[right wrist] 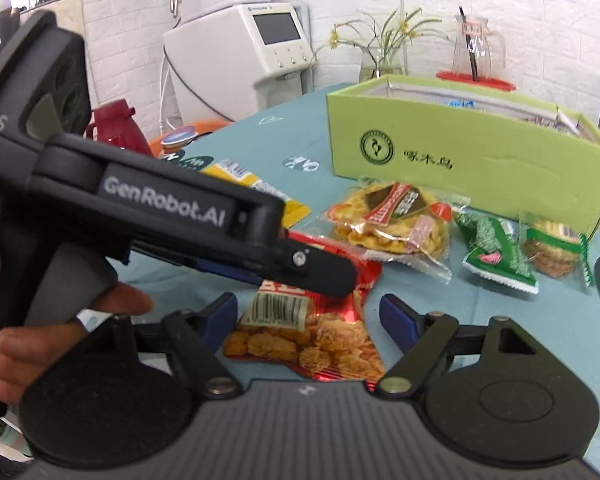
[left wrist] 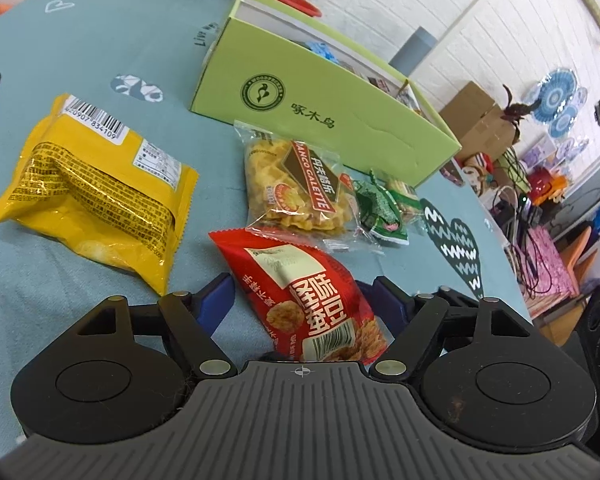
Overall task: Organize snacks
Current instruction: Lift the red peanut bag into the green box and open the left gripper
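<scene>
A red snack packet [left wrist: 312,300] lies on the blue tablecloth between the open blue fingers of my left gripper [left wrist: 300,300]; the fingers stand apart from it on both sides. In the right wrist view the same red packet [right wrist: 312,340] lies between my open right gripper [right wrist: 310,316] fingers, with the left gripper's body [right wrist: 172,220] reaching over it from the left. A yellow packet [left wrist: 88,196], a waffle packet [left wrist: 296,188], a green packet [left wrist: 376,208] and a cookie packet [right wrist: 552,252] lie nearby. The green box [left wrist: 340,116] stands open behind them.
A glass pitcher on a red lid [right wrist: 476,56], a flower vase [right wrist: 380,60] and a white dispenser [right wrist: 240,52] stand beyond the box. A red kettle [right wrist: 112,128] is at the left. Cardboard boxes and clutter [left wrist: 500,140] sit past the table's far edge.
</scene>
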Available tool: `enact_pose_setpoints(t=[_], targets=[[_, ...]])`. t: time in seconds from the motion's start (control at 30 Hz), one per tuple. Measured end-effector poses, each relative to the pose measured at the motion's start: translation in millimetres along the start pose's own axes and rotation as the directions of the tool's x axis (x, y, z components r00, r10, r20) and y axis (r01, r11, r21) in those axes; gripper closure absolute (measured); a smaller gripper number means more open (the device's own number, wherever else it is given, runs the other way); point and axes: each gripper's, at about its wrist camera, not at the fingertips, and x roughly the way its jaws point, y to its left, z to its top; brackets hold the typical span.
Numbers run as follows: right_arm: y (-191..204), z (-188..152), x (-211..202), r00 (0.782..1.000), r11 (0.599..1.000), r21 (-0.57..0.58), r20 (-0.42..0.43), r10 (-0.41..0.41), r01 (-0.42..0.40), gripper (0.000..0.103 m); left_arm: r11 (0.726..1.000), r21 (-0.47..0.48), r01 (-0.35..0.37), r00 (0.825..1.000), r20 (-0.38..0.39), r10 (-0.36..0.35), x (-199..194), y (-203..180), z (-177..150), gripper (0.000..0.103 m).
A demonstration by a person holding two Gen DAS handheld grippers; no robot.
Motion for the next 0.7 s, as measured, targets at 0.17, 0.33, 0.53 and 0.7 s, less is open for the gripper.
enact_pose_setpoints(t=[0.17,0.33,0.53,0.7], targets=[[8.9,-4.7,7.0,1.000,0.999,-0.052,0.023,-0.016,0.017,0.021,0.998,0.052,-0.035,0.999,0.018,0.034,0.6,-7.6,-6.6,0.047],[11.5,-6.5,-1.9,0.999,0.999,-0.040,0.039,-0.017,0.018,0.035,1.000,0.015,0.006,1.000,-0.028,-0.005,-3.4,-5.9,-11.4,0.070],[28.0,-0.8,-22.9,0.995,0.996,-0.067,0.065,0.070,-0.066,0.039,1.000,-0.011,-0.002,1.000,-0.018,0.002,-41.8,-11.0,-12.6,0.076],[24.1,53.0,-13.2,0.982,0.985,-0.165,0.171,0.077,-0.048,0.036,0.999,0.042,0.017,0.995,0.096,-0.021,-56.4,-23.1,49.7,0.079]])
